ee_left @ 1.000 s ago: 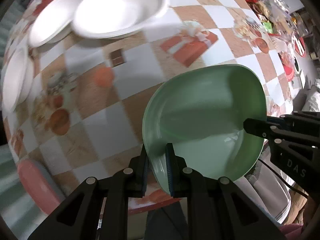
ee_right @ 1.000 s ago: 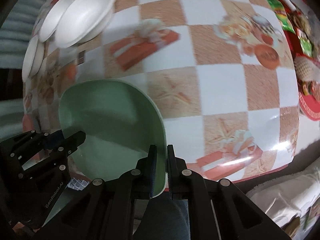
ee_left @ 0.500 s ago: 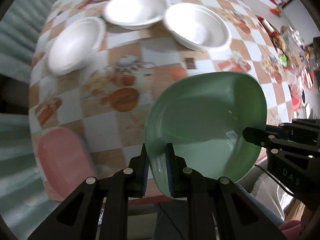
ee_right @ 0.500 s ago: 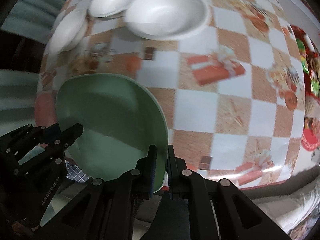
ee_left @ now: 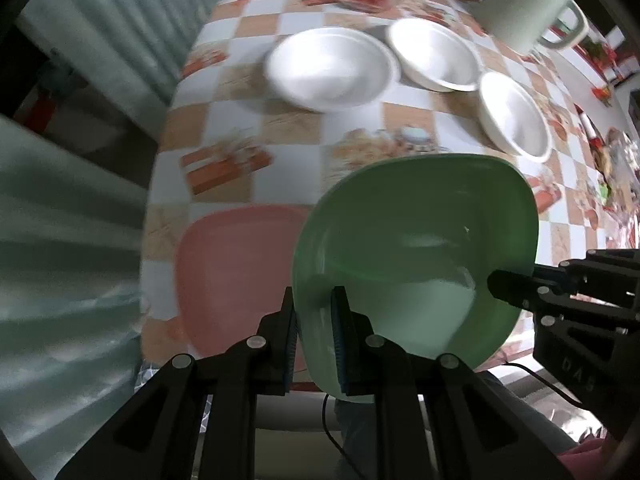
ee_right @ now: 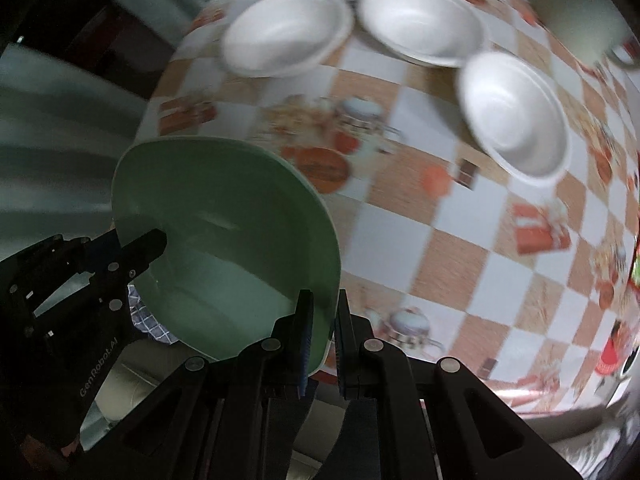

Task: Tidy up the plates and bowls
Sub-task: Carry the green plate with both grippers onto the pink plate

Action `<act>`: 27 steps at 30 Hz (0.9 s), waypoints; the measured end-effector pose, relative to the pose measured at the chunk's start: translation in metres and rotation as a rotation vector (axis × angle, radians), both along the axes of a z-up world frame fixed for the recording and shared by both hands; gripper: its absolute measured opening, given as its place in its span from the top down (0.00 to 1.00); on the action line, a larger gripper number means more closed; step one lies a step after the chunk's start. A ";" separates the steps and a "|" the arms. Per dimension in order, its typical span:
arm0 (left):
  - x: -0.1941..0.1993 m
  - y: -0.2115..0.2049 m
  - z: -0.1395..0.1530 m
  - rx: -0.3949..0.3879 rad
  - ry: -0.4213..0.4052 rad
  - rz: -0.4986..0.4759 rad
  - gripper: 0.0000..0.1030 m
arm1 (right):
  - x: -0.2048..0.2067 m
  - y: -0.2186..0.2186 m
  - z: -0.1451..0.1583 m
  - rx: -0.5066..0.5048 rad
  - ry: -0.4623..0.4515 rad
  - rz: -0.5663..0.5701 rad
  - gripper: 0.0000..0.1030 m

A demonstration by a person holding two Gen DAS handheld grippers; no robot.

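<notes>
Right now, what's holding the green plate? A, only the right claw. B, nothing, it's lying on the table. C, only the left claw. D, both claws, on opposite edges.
D: the left claw pinches one edge of the green plate and the right claw pinches the opposite edge, holding it above the checkered table.

In the right wrist view, the black body of the left hand-held gripper (ee_right: 156,240) bears the white lettering "GenRobot.AI". In the left wrist view, the right hand-held gripper (ee_left: 494,282) shows faint letters reading roughly "DAS". Nothing else is legible.
</notes>
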State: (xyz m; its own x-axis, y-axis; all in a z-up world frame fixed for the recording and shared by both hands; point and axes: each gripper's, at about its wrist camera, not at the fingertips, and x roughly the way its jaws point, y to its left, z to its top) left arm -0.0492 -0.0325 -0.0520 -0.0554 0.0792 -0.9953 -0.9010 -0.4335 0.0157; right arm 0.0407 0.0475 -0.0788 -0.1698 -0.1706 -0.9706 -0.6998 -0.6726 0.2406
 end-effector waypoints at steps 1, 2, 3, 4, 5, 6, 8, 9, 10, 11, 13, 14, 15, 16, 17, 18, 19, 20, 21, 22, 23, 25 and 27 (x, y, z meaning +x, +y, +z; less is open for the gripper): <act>-0.005 -0.005 0.000 -0.001 0.004 0.011 0.83 | -0.007 -0.003 0.000 -0.001 0.001 0.010 0.89; -0.011 -0.011 0.000 -0.004 0.009 0.023 0.83 | -0.012 -0.005 0.001 -0.003 0.002 0.019 0.89; -0.015 -0.014 -0.001 -0.005 0.011 0.032 0.83 | -0.020 -0.009 0.000 -0.005 0.003 0.034 0.89; -0.021 -0.019 -0.001 -0.007 0.012 0.044 0.83 | -0.027 -0.012 0.000 -0.006 0.004 0.046 0.89; -0.026 -0.024 -0.001 -0.008 0.012 0.056 0.83 | -0.035 -0.017 -0.001 -0.006 0.005 0.060 0.89; -0.032 -0.029 -0.002 -0.009 0.012 0.070 0.83 | -0.039 -0.021 0.000 -0.007 0.007 0.069 0.89; -0.042 -0.037 -0.003 -0.014 0.011 0.089 0.83 | -0.051 -0.028 0.000 -0.009 0.008 0.091 0.89; -0.047 -0.040 -0.004 -0.017 0.012 0.097 0.83 | -0.058 -0.031 -0.002 -0.011 0.007 0.098 0.89; -0.052 -0.044 -0.006 -0.021 0.014 0.103 0.83 | -0.063 -0.034 -0.003 -0.013 0.006 0.106 0.89; -0.056 -0.046 -0.006 -0.024 0.016 0.105 0.83 | -0.068 -0.036 -0.005 -0.016 0.004 0.111 0.89; -0.063 -0.050 -0.008 -0.030 0.020 0.109 0.83 | -0.079 -0.041 -0.009 -0.025 0.001 0.118 0.89; -0.066 -0.051 -0.010 -0.032 0.022 0.110 0.83 | -0.082 -0.042 -0.011 -0.030 -0.002 0.118 0.89; -0.069 -0.052 -0.012 -0.036 0.022 0.109 0.83 | -0.086 -0.043 -0.014 -0.035 -0.004 0.119 0.89; -0.073 -0.053 -0.014 -0.038 0.022 0.112 0.83 | -0.090 -0.045 -0.017 -0.041 -0.007 0.119 0.89; -0.076 -0.053 -0.016 -0.041 0.022 0.111 0.83 | -0.093 -0.047 -0.019 -0.048 -0.010 0.120 0.89; -0.079 -0.053 -0.018 -0.043 0.024 0.108 0.83 | -0.096 -0.048 -0.021 -0.053 -0.014 0.119 0.89; -0.082 -0.053 -0.020 -0.046 0.024 0.109 0.83 | -0.098 -0.049 -0.023 -0.057 -0.016 0.120 0.89; -0.084 -0.053 -0.021 -0.048 0.024 0.111 0.83 | -0.101 -0.050 -0.025 -0.061 -0.020 0.121 0.89; -0.087 -0.053 -0.023 -0.048 0.024 0.112 0.83 | -0.104 -0.051 -0.027 -0.062 -0.024 0.123 0.89; -0.088 -0.052 -0.025 -0.049 0.025 0.111 0.82 | -0.106 -0.052 -0.029 -0.061 -0.026 0.123 0.89; -0.090 -0.052 -0.026 -0.051 0.027 0.109 0.82 | -0.107 -0.052 -0.030 -0.063 -0.029 0.123 0.89; -0.092 -0.051 -0.029 -0.055 0.031 0.106 0.82 | -0.111 -0.053 -0.034 -0.065 -0.034 0.126 0.89; -0.093 -0.051 -0.032 -0.058 0.033 0.104 0.82 | -0.113 -0.053 -0.037 -0.067 -0.039 0.126 0.89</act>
State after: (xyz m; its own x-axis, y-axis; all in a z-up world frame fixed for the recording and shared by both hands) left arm -0.1420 -0.0832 -0.0841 -0.0935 0.0132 -0.9955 -0.8497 -0.5222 0.0729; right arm -0.0722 -0.0051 -0.1160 -0.1057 -0.2526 -0.9618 -0.6205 -0.7391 0.2623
